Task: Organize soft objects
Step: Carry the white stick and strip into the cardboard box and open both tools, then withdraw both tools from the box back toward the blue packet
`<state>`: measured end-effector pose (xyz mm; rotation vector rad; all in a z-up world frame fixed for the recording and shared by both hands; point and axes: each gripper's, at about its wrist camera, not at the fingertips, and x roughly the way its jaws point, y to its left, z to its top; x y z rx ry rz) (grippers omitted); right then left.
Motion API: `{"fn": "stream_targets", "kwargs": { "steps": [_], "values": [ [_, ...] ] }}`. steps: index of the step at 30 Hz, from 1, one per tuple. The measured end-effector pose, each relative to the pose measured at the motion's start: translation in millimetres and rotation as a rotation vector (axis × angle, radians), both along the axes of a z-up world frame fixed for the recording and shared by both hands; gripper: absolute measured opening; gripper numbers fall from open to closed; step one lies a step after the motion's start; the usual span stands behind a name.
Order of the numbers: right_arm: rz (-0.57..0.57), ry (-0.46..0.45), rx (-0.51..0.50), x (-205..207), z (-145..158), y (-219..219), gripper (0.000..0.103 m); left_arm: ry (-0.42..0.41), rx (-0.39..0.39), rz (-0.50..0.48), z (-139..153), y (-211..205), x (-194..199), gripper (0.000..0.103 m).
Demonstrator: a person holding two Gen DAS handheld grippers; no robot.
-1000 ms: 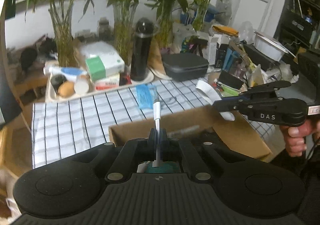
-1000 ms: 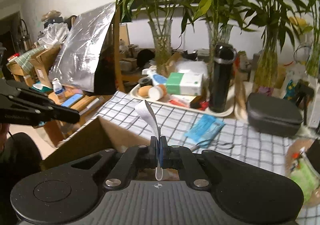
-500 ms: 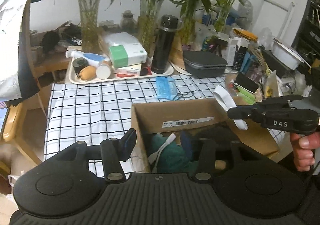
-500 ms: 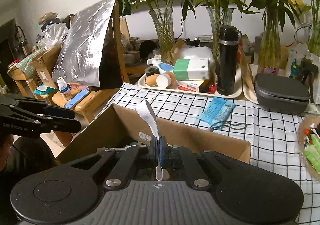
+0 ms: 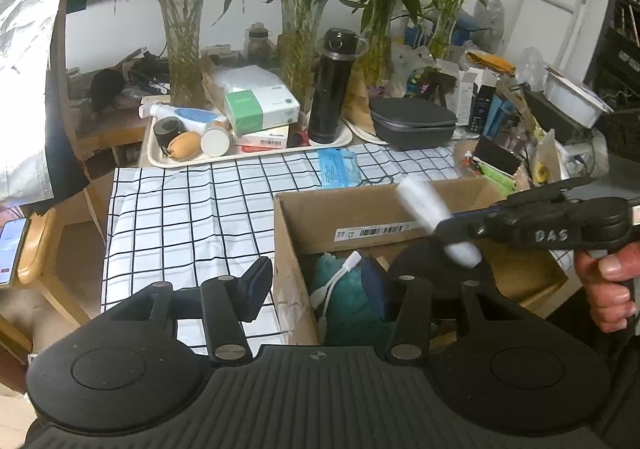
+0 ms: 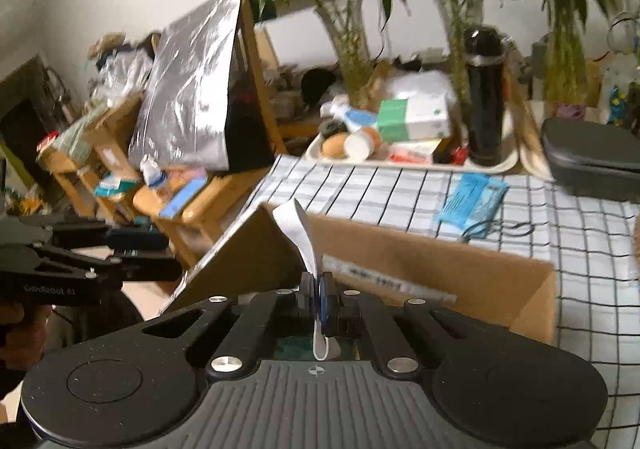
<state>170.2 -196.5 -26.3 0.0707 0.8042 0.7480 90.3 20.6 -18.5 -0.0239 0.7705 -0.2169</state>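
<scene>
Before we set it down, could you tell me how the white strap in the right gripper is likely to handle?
Probably floppy: the white strap curves above the shut right gripper. Likely light, as a thin pinch holds it.

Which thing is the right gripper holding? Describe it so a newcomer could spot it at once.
Find the open cardboard box on the checked tablecloth. The right gripper is over it, shut on a white strap. It is a flat, pale ribbon sticking up from the closed fingers, unlike the teal plush and white cable lying inside the box.
</scene>
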Motion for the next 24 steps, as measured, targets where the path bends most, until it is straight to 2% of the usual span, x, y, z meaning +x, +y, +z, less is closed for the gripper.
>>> {"fn": "stream_targets", "kwargs": {
  "steps": [1, 2, 3, 4, 5, 8, 14, 24],
  "values": [
    [0.009, 0.005, -0.016, 0.4, -1.8, 4.0, 0.021, 0.000, 0.000, -0.003, -0.2, -0.2, -0.9, 0.048],
    [0.016, 0.005, -0.036, 0.7, -3.0, 7.8, 0.046, 0.000, 0.000, -0.007, -0.3, 0.0, -2.0, 0.048],
    [0.020, -0.004, -0.050, 0.3, -3.2, 10.5, 0.062, -0.001, 0.000, -0.011, -0.3, 0.1, -2.9, 0.048],
    [0.023, -0.020, -0.057, -1.6, -2.7, 12.5, 0.085, -0.002, 0.002, -0.014, -0.3, 0.3, -3.5, 0.048],
    [0.029, -0.039, -0.057, -3.1, -1.0, 13.7, 0.095, -0.003, 0.003, -0.017, -0.5, 0.7, -4.4, 0.048],
    [0.040, -0.063, -0.041, -5.2, 2.7, 13.6, 0.103, -0.004, 0.006, -0.019, -0.4, 2.9, -5.7, 0.048],
    [-0.003, -0.094, -0.107, -1.6, -0.3, 11.5, 0.103, -0.020, -0.012, -0.011, 1.2, 8.3, -7.4, 0.048],
    [-0.040, -0.121, -0.133, -3.1, -2.0, -7.6, 0.103, -0.021, -0.021, -0.021, -1.5, 4.7, -2.1, 0.048]
  ]
}}
